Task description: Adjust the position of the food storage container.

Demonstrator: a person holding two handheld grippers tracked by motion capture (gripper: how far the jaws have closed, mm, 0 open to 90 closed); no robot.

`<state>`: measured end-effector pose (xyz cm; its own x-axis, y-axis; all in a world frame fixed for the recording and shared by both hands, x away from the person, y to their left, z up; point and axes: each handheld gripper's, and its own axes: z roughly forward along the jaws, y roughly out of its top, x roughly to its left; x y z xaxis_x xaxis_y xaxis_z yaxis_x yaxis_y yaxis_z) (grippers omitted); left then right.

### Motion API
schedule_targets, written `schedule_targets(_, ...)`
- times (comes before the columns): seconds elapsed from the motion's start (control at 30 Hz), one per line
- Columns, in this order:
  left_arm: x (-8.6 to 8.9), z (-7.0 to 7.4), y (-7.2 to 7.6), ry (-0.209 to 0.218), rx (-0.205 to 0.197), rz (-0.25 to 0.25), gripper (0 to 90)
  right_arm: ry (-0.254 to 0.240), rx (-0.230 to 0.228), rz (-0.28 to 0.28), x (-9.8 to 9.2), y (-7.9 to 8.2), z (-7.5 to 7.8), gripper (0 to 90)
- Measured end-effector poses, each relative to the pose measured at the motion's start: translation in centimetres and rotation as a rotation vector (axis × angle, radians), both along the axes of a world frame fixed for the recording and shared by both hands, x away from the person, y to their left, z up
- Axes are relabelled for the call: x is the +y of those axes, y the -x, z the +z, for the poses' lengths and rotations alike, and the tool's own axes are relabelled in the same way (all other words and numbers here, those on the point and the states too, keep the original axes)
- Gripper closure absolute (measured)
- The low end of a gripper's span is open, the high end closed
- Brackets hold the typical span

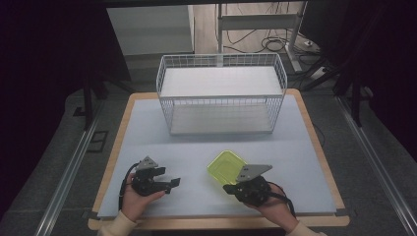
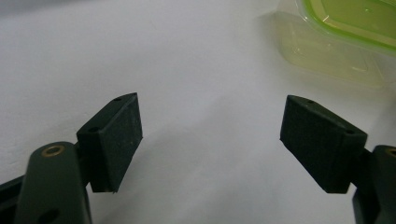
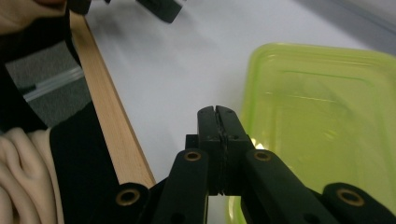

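The person's right hand [image 1: 268, 204] is resting at the near right of the table, holding the right gripper [image 3: 218, 112] low and pointed left across the mat. Its jaws are pressing flat together with nothing between them, and their tips are sitting just beside the near edge of the yellow-green lidded container [image 1: 226, 166], which is lying on the mat at near centre-right; I cannot tell whether they are touching it. The left hand [image 1: 139, 201] is gripping the left gripper [image 1: 173, 183] at the near left, aiming it right toward the container, with its jaws standing wide apart over bare mat. The container is showing at the far right of the left gripper view. A white wire basket [image 1: 221, 93] is standing at the far middle of the table [image 1: 118, 132], well apart from both hands, with bare mat lying between.
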<state>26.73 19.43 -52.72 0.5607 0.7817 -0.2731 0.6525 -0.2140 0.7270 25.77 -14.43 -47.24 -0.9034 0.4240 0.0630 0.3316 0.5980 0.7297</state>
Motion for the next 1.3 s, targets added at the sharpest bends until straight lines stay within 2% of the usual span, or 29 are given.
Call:
schedule_targets(0.17,0.0,0.0,0.0,0.002,0.000,0.002,20.3,0.041,0.027,0.033,1.0,0.4,-0.9,89.9)
schedule_targets(0.57,0.1,0.0,0.1,0.000,-0.001,0.011,20.3,0.103,0.027,-0.001,-0.6,1.2,-1.7,89.9)
schedule_targets(0.83,0.1,-0.1,0.1,0.004,0.007,0.006,20.4,0.106,0.029,-0.016,-1.3,1.1,-1.8,89.9)
schedule_targets(1.3,0.1,-0.1,0.1,0.000,0.001,0.004,20.3,0.105,0.042,-0.080,-3.6,0.6,-1.6,90.0)
